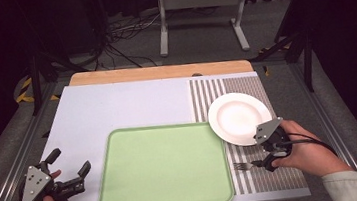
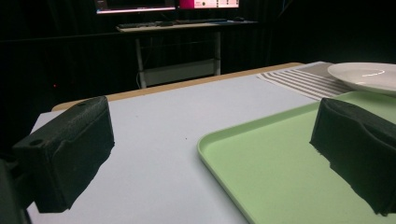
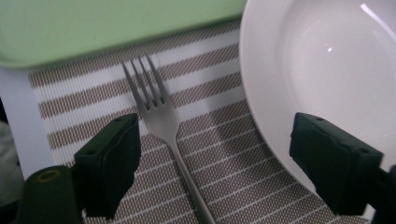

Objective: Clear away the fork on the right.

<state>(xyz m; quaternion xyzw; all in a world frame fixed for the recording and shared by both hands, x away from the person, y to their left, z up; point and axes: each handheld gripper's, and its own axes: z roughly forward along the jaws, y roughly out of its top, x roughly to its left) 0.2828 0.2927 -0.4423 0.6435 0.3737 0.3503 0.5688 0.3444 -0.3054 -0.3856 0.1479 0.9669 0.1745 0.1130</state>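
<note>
1. On the bench [image 1: 117, 107], seen from the high view, you hold the left hand-held gripper [image 1: 70, 168] low at the near left corner, jaws spread and holding nothing, just beside the green tray [image 1: 163, 165]. Your right hand-held gripper [image 1: 267, 164] sits on the striped mat [image 1: 285, 175], right over the handle of the fork [image 1: 246, 165], whose tines point toward the tray. The white plate [image 1: 238, 118] lies just beyond it, overlapping the tray's far right corner.

2. In the left gripper view, both jaws stand wide apart with only the bare bench and the tray's rim [image 2: 219, 140] between them; the plate [image 2: 364, 75] shows far off.

3. In the right gripper view, the jaws are spread, one on each side of the fork [image 3: 161, 116], neither touching it. The fork lies flat on the mat [image 3: 224, 158], near the plate's rim [image 3: 254, 93]. Judge it light, stiff and slick: thin metal lying flat gives you little to catch. Take it across the neck, just behind the tines, and squeeze squarely so that it does not swivel or slip out.
</note>
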